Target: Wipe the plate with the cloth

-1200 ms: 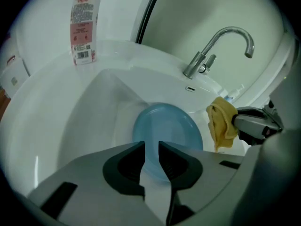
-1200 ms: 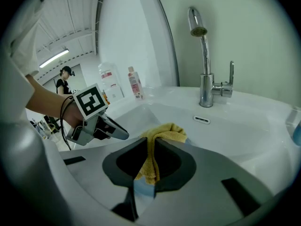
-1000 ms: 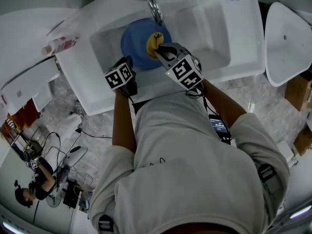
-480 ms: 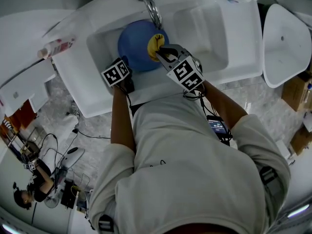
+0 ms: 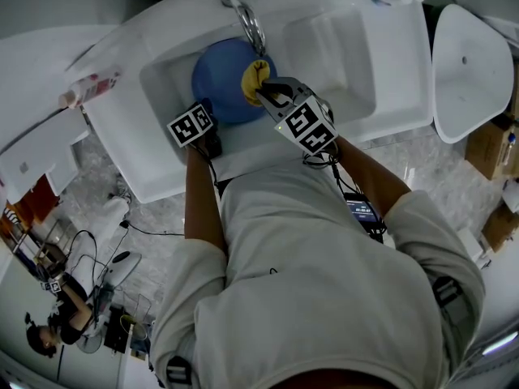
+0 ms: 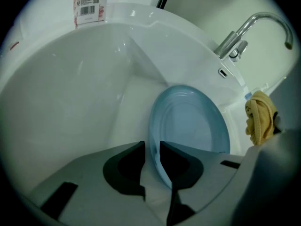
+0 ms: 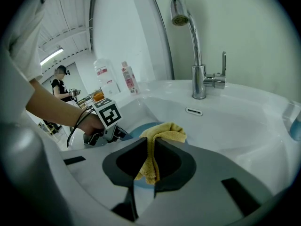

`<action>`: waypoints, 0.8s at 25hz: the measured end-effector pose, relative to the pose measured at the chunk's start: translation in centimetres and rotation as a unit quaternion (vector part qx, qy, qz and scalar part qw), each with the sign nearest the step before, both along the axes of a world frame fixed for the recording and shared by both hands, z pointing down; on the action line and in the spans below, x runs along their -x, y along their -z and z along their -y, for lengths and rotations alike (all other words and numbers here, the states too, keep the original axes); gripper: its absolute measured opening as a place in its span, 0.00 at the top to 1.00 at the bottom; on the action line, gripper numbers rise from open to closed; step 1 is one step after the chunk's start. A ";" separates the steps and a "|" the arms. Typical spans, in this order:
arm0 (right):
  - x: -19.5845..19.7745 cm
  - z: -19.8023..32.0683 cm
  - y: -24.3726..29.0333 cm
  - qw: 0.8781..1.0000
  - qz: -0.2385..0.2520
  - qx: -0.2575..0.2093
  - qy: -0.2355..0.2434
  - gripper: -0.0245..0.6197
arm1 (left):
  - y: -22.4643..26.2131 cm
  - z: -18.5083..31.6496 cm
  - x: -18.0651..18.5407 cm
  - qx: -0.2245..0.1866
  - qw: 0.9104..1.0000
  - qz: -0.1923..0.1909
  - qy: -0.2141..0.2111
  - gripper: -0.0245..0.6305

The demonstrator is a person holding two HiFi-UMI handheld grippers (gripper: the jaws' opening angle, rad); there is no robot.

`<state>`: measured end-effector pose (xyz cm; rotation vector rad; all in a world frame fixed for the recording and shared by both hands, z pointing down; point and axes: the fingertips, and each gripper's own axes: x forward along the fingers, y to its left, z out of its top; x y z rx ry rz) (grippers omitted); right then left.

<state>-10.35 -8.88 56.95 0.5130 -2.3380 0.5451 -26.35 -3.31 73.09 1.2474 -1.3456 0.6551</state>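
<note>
Right tool (image 7: 149, 149), pinching a yellow cloth (image 7: 165, 132), sits at the right edge of the blue plate (image 6: 193, 126), whose near rim stands between the closing jaws of the left tool (image 6: 151, 152).

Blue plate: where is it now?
The blue plate sits in the sink below the faucet in the head view, its near rim between the closing jaws of the left gripper, yellow cloth at its right edge.
</note>
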 end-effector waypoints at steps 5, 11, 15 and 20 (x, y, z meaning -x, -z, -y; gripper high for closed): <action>-0.9 0.0 -0.3 1.000 -0.012 0.010 -0.008 0.89 | 1.1 0.5 -0.6 -0.020 1.000 -0.013 -0.014 0.88; -0.4 -0.2 -0.3 1.000 -0.009 0.015 -0.008 0.89 | 3.0 0.3 -0.4 -0.037 0.999 -0.002 -0.024 0.89; 0.3 -0.2 -0.2 1.000 0.000 0.014 -0.007 0.89 | 4.3 0.0 -0.1 -0.045 0.998 0.011 -0.035 0.89; 1.5 -0.3 -0.6 1.000 0.009 0.004 0.006 0.89 | 5.8 -0.3 0.0 -0.058 0.997 0.019 -0.044 0.88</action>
